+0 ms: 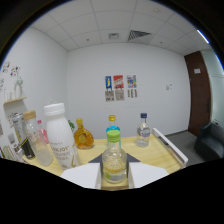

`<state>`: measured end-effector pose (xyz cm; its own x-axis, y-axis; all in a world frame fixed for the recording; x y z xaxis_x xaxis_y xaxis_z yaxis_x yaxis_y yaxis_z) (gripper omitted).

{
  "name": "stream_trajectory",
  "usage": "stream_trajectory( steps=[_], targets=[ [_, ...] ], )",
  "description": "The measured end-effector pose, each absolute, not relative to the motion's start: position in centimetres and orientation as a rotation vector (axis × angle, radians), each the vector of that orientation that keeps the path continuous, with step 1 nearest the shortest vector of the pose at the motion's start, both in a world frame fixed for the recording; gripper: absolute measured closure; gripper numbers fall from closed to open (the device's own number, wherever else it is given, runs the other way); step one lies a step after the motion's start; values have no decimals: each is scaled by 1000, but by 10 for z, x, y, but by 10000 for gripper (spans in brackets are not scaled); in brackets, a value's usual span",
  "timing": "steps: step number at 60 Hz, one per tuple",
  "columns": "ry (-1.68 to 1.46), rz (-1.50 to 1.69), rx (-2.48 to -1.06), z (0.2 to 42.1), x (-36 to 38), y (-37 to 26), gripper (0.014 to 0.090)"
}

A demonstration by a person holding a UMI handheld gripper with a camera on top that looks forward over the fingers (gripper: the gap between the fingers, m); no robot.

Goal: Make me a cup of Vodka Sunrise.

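A clear bottle with a green cap and pale yellow liquid stands upright between my fingers. My gripper is shut on it, with the white fingers pressing its lower body from both sides. The bottle's base is hidden below the fingers, so I cannot tell whether it rests on the table. Beyond it stand a bottle with a blue label and yellow cap, a round amber bottle and a clear bottle with a blue cap.
A tall white bottle and a clear bottle with a tan cap stand close on the left, beside a shelf of small items. The wooden table has a white rail along its right side. A dark chair sits beyond.
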<state>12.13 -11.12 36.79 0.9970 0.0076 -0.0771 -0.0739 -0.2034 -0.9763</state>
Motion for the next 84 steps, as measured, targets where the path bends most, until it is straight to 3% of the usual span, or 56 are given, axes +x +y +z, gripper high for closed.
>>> stream_trajectory(
  steps=[12,18,28,43,58,69,84],
  targets=[
    [64,98,-1709,394,125,-156,688],
    [52,74,-1700,381,125,-184,690],
    [14,59,-1773,308,114,-220,692],
    [-35,-34,-1943,189,114,-225,691],
    [-440,-456,-1964,159,139,-212,691],
    [-885,-824,-1818,162,138,-201,693],
    [-1460,-1251,-1460,170,123,-192,693]
  ],
)
